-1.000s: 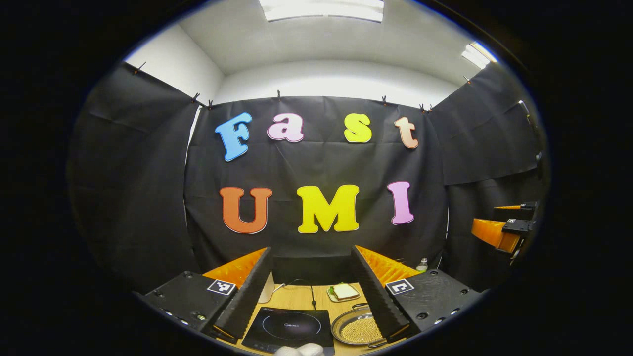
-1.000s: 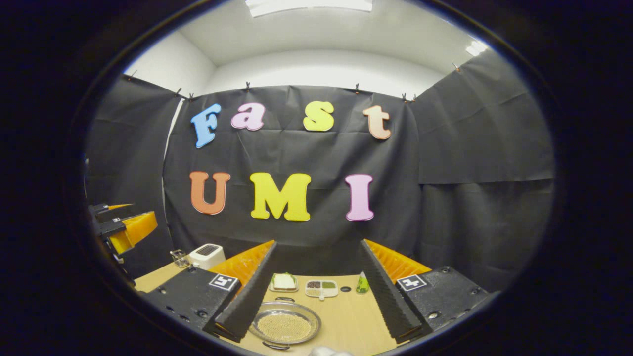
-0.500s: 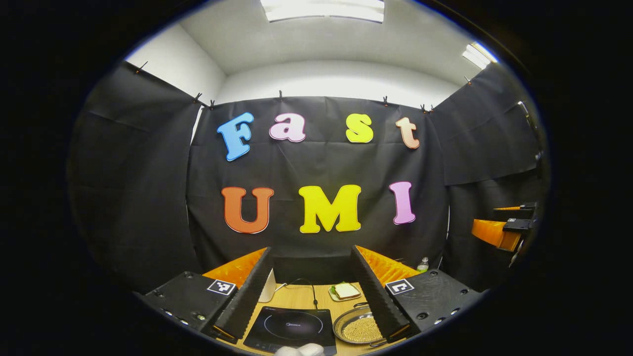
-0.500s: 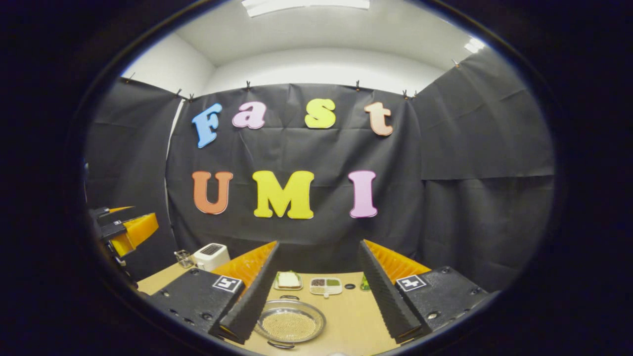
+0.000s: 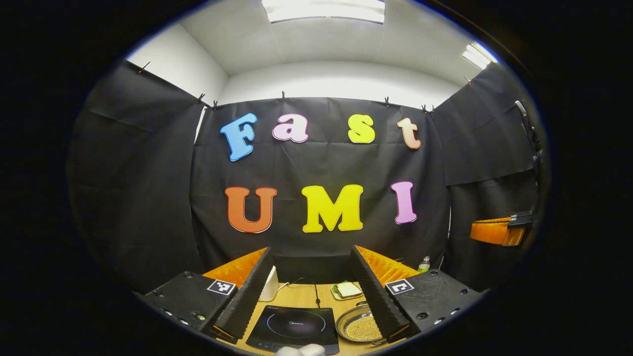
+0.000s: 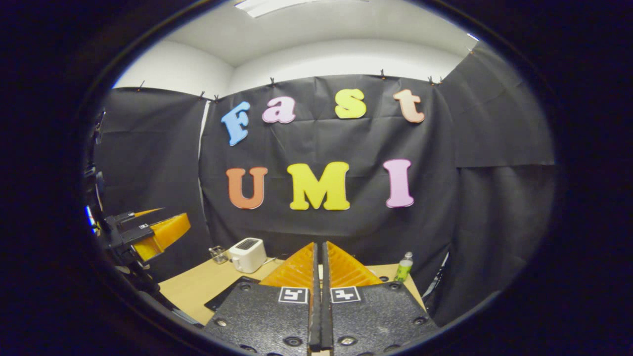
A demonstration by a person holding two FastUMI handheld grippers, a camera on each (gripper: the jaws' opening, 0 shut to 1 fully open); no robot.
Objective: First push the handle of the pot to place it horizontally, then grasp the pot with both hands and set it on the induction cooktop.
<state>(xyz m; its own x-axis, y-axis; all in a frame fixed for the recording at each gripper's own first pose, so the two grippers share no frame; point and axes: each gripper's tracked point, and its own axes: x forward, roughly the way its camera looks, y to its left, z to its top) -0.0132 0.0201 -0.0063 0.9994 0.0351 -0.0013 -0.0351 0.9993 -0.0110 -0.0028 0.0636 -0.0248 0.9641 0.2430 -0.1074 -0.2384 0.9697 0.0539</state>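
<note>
In the left gripper view, the left gripper [image 5: 311,287] hangs above the desk [image 5: 301,296] with its fingers spread wide, nothing between them. Framed in that gap, the black induction cooktop [image 5: 294,326] lies toward the desk's near edge. Just beside it to the right sits the pot [image 5: 360,326], a shallow metal pan filled with pale grains, its far handle [image 5: 362,304] lying low at the rim; the right finger hides part of it. Behind stand a sandwich on a plate [image 5: 347,290] and, toward the back edge, a white appliance [image 5: 269,287]. The right gripper [image 5: 499,231] hovers far off at the right.

In the right gripper view, the right gripper [image 6: 320,301] has its fingers closed together, holding nothing, held level above the desk. A white toaster [image 6: 247,254] and a green bottle [image 6: 404,267] stand near the back edge, with the left gripper raised at the left.
</note>
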